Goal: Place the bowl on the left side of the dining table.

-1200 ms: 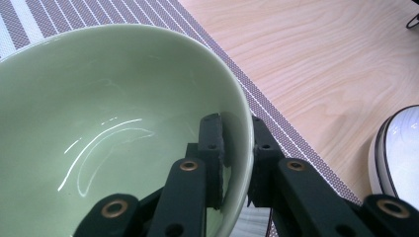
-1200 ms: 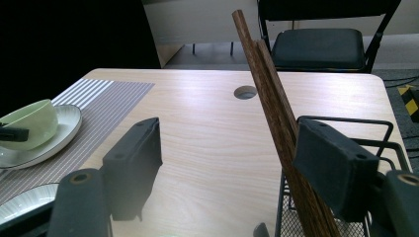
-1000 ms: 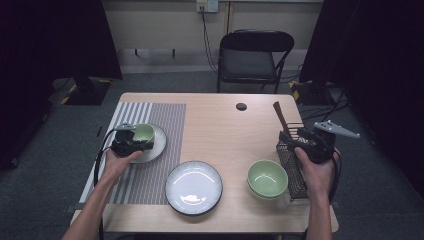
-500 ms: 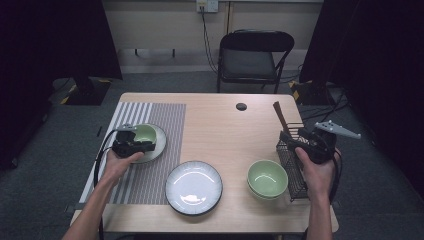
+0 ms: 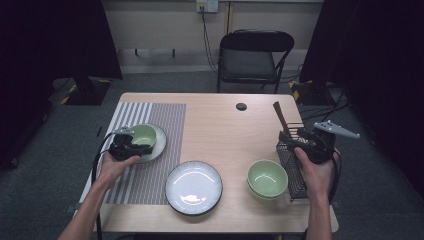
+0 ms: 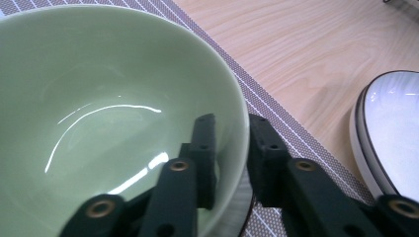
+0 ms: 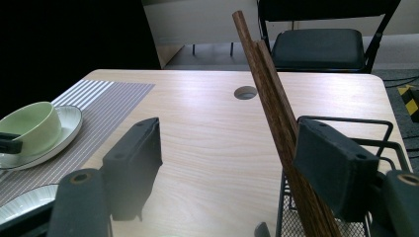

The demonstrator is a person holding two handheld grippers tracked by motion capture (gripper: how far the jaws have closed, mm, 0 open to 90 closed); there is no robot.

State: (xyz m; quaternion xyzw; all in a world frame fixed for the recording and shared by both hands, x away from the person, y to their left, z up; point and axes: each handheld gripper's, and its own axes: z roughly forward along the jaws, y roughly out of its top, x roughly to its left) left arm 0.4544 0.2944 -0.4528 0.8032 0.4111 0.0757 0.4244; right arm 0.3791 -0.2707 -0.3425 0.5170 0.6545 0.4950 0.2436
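Note:
A pale green bowl (image 5: 145, 134) (image 6: 99, 89) stands on a small plate (image 5: 159, 145) on the striped placemat (image 5: 150, 115). My left gripper (image 5: 135, 145) (image 6: 232, 121) is at its near rim, one jaw inside the bowl and one outside. The jaws have just been closing and pinch the rim. At the right edge my right gripper (image 5: 300, 137) (image 7: 232, 126) stands open at a black wire rack (image 5: 289, 170) (image 7: 346, 121). Wooden sticks (image 5: 280, 117) (image 7: 269, 89) rise from the rack between the jaws, close to the right-hand one.
A large white plate (image 5: 194, 187) (image 6: 390, 133) lies at the front middle. A second green bowl (image 5: 267, 178) sits just left of the rack. A round cable hole (image 5: 241, 106) is at the table's back. A black folding chair (image 5: 250, 55) stands behind the table.

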